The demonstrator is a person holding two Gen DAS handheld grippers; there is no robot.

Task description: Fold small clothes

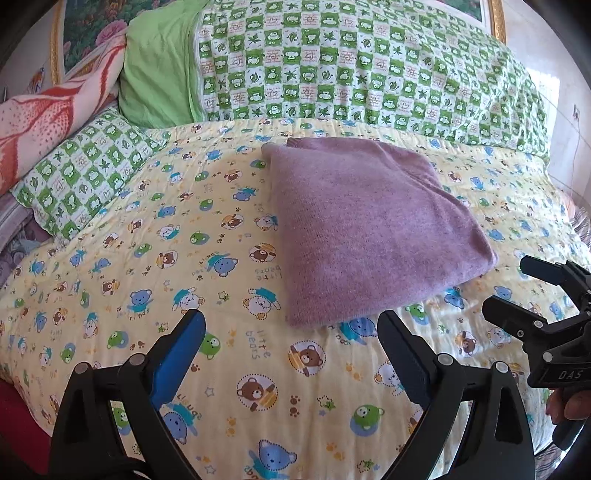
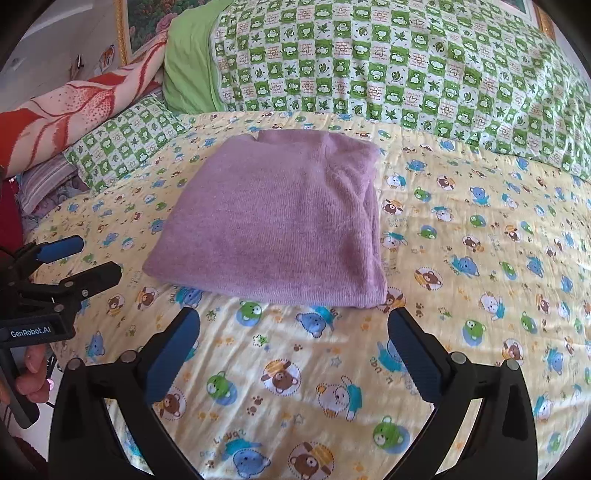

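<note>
Two grippers hover over a bed, both with jaws spread wide and nothing between them. From the left wrist view, the left gripper [image 1: 291, 328] frames the near edge of a folded purple sweater [image 1: 369, 229], which lies flat on the yellow bear-print bedsheet [image 1: 147, 280] at about 1 o'clock from the fingers; the right gripper [image 1: 513, 284] enters at 3 o'clock, its black body marked "DAS", the hand holding it [image 1: 569, 406] cut off by the frame edge. The right wrist view alone shows the sweater's neckline on the far side and the stacked folded layers along its right edge; there the right gripper [image 2: 293, 326] sits just short of the garment at 12 o'clock, while the left gripper [image 2: 88, 258] appears at 9 o'clock, with fingers [image 2: 35, 369] wrapped around its handle. Behind the sweater, from left to right, lie a red-and-pink floral blanket [image 1: 48, 118], a green checked pillow [image 1: 85, 173], and a green checked quilt [image 1: 351, 62] with a plain green lining. A gilt-framed floral picture [image 1: 92, 29] is partly hidden behind the bedding.
</note>
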